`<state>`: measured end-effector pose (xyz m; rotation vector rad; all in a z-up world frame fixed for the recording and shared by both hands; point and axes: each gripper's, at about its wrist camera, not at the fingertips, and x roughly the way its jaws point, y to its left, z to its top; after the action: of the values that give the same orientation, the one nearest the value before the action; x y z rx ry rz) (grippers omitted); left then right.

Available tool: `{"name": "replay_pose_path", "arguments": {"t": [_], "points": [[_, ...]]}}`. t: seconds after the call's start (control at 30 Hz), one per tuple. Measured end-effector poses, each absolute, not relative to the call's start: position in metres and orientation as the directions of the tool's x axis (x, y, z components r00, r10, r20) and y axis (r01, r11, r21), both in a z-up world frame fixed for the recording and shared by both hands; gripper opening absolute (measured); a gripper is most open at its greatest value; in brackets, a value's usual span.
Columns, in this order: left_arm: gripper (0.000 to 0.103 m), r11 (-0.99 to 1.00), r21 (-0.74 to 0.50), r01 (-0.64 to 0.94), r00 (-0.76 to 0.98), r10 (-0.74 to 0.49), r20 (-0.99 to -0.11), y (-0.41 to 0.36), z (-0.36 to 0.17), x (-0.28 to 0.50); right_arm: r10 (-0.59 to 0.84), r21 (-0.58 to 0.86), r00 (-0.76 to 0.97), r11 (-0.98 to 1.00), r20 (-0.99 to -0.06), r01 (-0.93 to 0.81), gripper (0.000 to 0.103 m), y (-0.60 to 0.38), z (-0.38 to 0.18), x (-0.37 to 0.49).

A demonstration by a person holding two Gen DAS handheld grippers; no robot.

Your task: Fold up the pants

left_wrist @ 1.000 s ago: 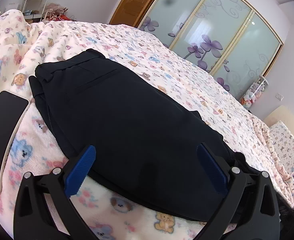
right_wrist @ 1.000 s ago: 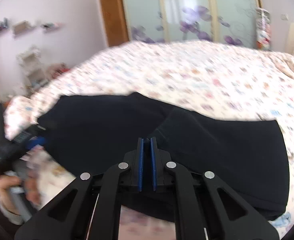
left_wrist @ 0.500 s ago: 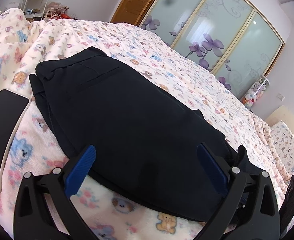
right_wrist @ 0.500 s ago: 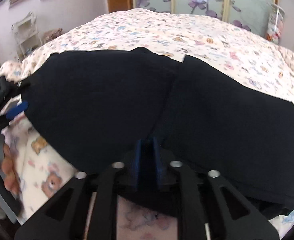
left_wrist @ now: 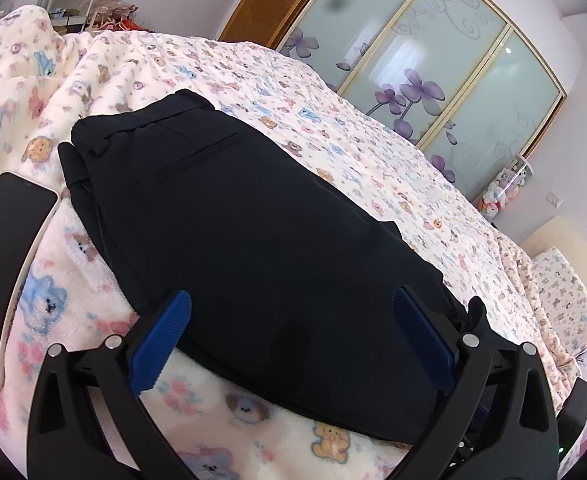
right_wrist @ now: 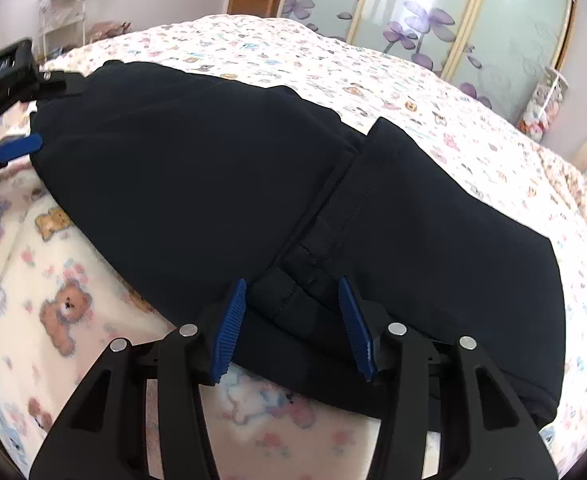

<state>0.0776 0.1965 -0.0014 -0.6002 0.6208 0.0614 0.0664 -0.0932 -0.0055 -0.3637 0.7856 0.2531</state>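
So on my feeds the black pants (left_wrist: 261, 236) are lying folded on the bed's teddy-bear blanket (left_wrist: 245, 412), near the front edge, waistband end pointing away in the left wrist view. My left gripper (left_wrist: 293, 344) has its jaws spread wide at the near edge of the fabric, blue pads (left_wrist: 161, 344) clear of it, gripping nothing. The right gripper (right_wrist: 293, 328) has just been opening; its jaws sit about halfway apart, straddling the thick seam where one folded layer overlaps the other, and I can't see the pads pressing on cloth. A phone (left_wrist: 5, 264) lies face up beside the pants on the left. Frosted wardrobe doors (left_wrist: 433, 76) with purple flowers sit behind the bed.
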Motion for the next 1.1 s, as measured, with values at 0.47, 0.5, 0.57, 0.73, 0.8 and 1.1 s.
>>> {"name": "replay_pose_path", "arguments": {"t": [0.47,0.5,0.57,0.73,0.8,1.1], "points": [[0.101,0.761,-0.608,-0.227,0.825,-0.181,-0.536,0.215,0.000,0.071,0.316,0.157,0.613,0.941,-0.725,-0.299,0.018,-0.137,0.024,0.102],[0.101,0.755,-0.615,-0.227,0.825,-0.186,-0.533,0.216,0.000,0.071,0.343,0.205,0.615,0.936,-0.710,-0.286,0.018,-0.142,0.029,0.105],[0.101,0.750,-0.621,-0.226,0.826,-0.191,-0.531,0.217,0.000,0.071,0.406,0.303,0.629,0.914,-0.662,-0.271,0.018,-0.150,0.045,0.110],[0.101,0.749,-0.621,-0.230,0.826,-0.187,-0.532,0.218,0.000,0.071,0.539,0.418,0.641,0.839,-0.546,-0.349,0.018,-0.127,0.082,0.120],[0.101,0.752,-0.617,-0.231,0.825,-0.184,-0.534,0.217,0.000,0.071,0.518,0.353,0.617,0.855,-0.593,-0.379,0.018,-0.101,0.073,0.123],[0.101,0.758,-0.614,-0.222,0.823,-0.192,-0.535,0.219,0.000,0.072,0.408,0.170,0.463,0.865,-0.787,-0.472,0.073,-0.053,0.012,0.109]]}}
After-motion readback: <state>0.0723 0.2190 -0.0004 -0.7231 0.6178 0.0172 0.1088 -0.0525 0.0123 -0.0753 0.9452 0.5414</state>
